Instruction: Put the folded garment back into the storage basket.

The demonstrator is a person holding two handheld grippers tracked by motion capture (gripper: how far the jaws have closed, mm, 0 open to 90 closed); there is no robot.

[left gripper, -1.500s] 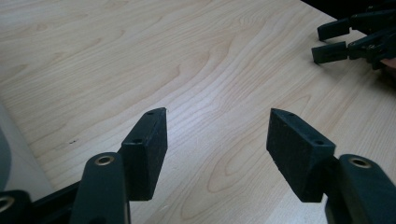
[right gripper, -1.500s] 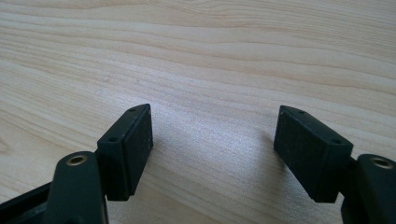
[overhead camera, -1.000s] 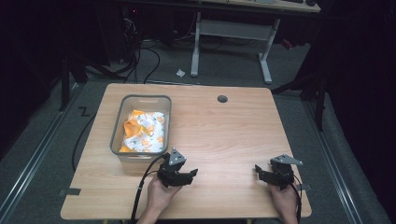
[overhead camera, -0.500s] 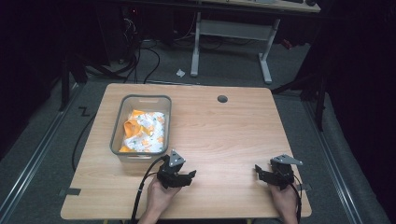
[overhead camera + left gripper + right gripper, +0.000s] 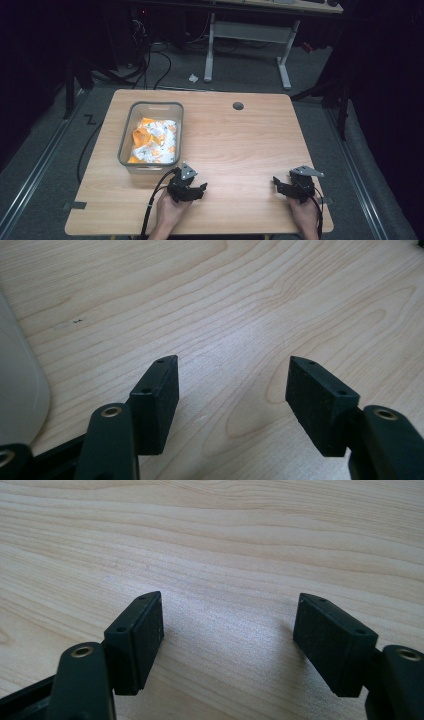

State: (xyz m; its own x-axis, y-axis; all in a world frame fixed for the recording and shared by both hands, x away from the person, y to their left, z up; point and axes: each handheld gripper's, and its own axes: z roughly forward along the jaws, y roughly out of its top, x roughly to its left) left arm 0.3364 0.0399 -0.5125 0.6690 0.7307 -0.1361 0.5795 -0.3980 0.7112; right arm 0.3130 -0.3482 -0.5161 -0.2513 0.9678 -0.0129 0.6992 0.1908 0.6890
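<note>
Both the left gripper (image 5: 192, 189) and the right gripper (image 5: 286, 185) are held low at the near edge of the table (image 5: 240, 140), fingers (image 5: 155, 400) spread and empty, while a grey bin (image 5: 129, 145) holding orange-and-white cloth (image 5: 155, 142) sits just beyond the left one.

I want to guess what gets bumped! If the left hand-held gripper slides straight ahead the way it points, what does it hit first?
Probably nothing: the left hand-held gripper has bare table ahead. The grey bin sits off to its side, though depth is hard to judge.
</note>
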